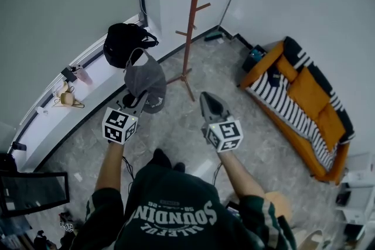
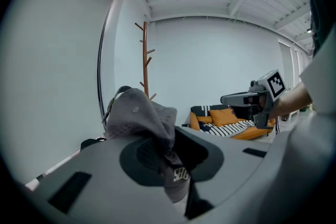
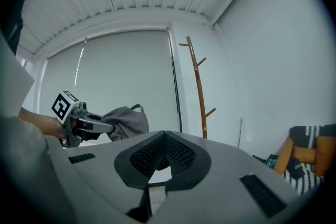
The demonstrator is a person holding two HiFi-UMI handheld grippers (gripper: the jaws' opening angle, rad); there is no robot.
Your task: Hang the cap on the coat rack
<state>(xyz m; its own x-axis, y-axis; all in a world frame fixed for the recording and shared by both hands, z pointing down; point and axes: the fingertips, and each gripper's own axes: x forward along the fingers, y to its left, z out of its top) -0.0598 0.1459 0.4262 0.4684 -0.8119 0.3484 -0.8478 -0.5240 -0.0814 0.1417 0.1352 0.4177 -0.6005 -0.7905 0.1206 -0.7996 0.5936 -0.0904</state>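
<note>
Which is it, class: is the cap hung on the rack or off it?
Off: the left gripper pinches the cap, clear of the rack.

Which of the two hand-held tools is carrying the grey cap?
The left tool: the grey cap is pinched in its jaws, while the right tool is shut on nothing.

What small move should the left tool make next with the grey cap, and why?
Probably raise the left tool forward toward the coat rack: its jaws are shut on the grey cap, yet the cap hangs apart from the rack, touching no peg.
</note>
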